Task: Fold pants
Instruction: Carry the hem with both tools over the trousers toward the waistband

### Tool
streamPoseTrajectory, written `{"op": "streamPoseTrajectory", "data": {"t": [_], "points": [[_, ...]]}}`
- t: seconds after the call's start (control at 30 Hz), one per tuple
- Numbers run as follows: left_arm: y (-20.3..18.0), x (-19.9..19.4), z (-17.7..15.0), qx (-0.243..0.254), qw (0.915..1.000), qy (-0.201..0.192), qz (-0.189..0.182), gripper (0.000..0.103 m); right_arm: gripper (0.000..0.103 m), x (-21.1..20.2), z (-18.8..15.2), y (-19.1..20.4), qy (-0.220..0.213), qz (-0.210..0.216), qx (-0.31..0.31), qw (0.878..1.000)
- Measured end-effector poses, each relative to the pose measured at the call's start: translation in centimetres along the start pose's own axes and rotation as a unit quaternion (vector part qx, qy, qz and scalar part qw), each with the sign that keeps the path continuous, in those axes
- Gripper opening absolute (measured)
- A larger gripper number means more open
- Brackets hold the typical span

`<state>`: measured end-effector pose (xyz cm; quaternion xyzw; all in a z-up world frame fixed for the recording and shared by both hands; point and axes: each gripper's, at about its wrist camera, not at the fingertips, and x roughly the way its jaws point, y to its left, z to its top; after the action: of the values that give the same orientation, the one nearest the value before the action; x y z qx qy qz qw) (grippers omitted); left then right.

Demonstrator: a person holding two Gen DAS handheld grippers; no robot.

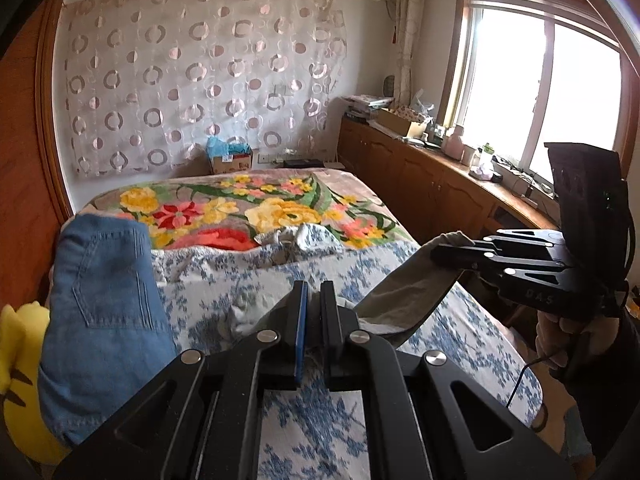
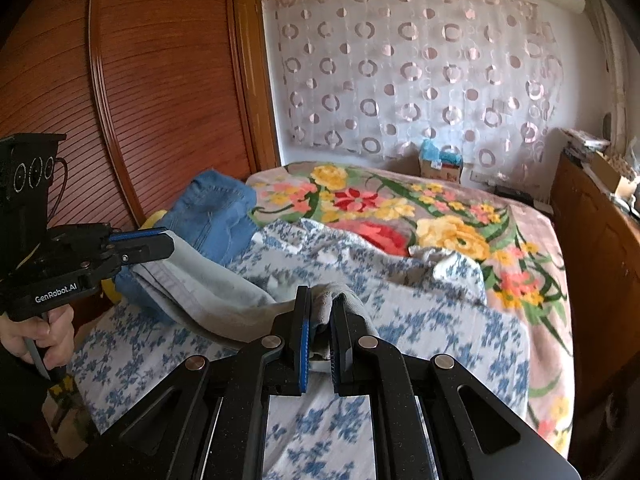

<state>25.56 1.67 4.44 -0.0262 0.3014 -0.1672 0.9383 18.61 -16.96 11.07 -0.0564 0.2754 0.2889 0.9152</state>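
Black linkage arms of the left gripper [image 1: 314, 300] fill the bottom of the left wrist view, its two fingers drawn almost together with a fold of grey-beige cloth pinched between them. That cloth belongs to the pants [image 1: 404, 292], which stretch as a taut band up and to the right to the right gripper [image 1: 452, 254], whose fingers are closed on the other end. A hand [image 1: 560, 332] grips the right gripper's handle at the right edge. Under the pants lies a blue-and-white floral sheet [image 1: 460, 332], spread over a bed with a flowered blanket [image 1: 240, 208]. Folded blue jeans [image 1: 104, 304] lie at the left, beside a yellow plush toy [image 1: 20, 360]. Wooden cabinets [image 1: 420, 184] run beneath a bright window [image 1: 540, 92].

Closest in the right wrist view is the right gripper [image 2: 322, 308], fingers nearly shut and clamped on a bunched ridge of the pants [image 2: 224, 296]. From there the grey fabric runs left, held above the floral sheet [image 2: 420, 320], to the left gripper [image 2: 160, 246], whose fingers are closed on its edge. A hand [image 2: 44, 340] holds that gripper's handle. The jeans [image 2: 216, 208] sit behind it, against a wooden wardrobe door [image 2: 160, 80]. The flowered blanket [image 2: 440, 216] covers the far half of the bed, below a sheer curtain with ring patterns [image 2: 400, 72].
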Motion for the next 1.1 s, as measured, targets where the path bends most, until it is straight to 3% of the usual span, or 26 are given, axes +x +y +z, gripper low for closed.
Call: {"op": "streamPoseTrajectory", "data": {"t": [0.63,1.1], "points": [[-1.0,-1.3,-4.5,0.003,0.9995,0.03,-0.014,0.007,0.008,-1.6,-2.1,0.7,0.03,0.011,0.029,0.999],[-2.7,-1.7,-9.6,-0.008,0.9973,0.065,-0.034,0.007,0.008,-2.2,-5.8,1.3,0.063,0.013,0.051,0.997]]}}
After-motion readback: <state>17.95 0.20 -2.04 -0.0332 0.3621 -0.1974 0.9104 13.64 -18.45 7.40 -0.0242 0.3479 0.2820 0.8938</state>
